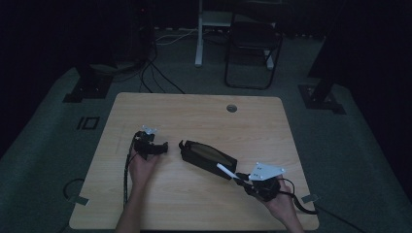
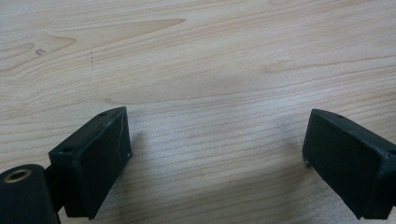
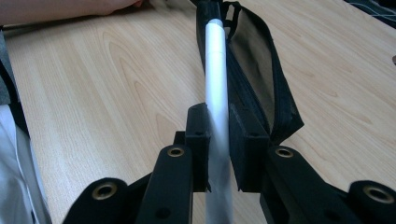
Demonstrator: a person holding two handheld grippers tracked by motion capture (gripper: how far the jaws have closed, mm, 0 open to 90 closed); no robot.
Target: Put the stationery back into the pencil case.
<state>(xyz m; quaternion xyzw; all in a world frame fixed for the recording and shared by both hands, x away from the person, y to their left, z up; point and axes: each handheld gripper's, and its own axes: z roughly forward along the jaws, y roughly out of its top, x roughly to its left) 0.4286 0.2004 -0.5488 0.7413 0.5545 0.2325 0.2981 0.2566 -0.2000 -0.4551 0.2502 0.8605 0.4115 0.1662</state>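
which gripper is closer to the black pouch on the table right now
Right. The right gripper is at the pouch's near end, shut on a white pen that points into its open mouth. The left gripper sits open, apart from the far end.

A pale wooden table [image 1: 194, 116] with rounded corners carries the work; a round cable hole [image 1: 231, 108] sits near its far edge; a black open pouch [image 1: 206, 156] lies flat on it, between the left gripper [image 1: 163, 145] and the right gripper [image 1: 241, 177], nearer the right one.
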